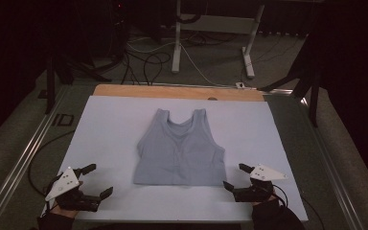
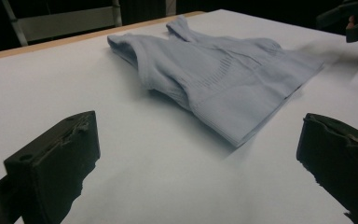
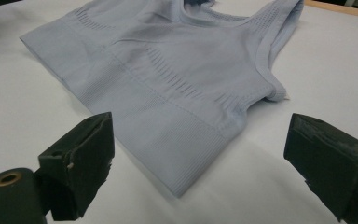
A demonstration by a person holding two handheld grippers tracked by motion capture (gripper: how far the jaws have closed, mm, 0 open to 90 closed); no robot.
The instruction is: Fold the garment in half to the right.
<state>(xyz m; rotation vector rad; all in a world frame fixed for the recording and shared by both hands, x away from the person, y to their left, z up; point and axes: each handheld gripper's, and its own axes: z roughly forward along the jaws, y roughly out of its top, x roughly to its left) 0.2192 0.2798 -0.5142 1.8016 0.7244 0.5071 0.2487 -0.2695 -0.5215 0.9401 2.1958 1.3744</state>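
Pale grey-blue ribbed top point(image 1: 179, 151), seemingly lilac-white mat point(image 1: 110, 124)

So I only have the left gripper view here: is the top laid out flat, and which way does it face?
Observer: From the high view, the top lies flat on the white sheet, straps away from the person.
Operator: Where's the right gripper?
Observer: The right gripper sits by the hem's right corner, apart from it, jaws open.
Operator: And the left one?
Observer: The left gripper is open, off the hem's left corner, well apart from it.
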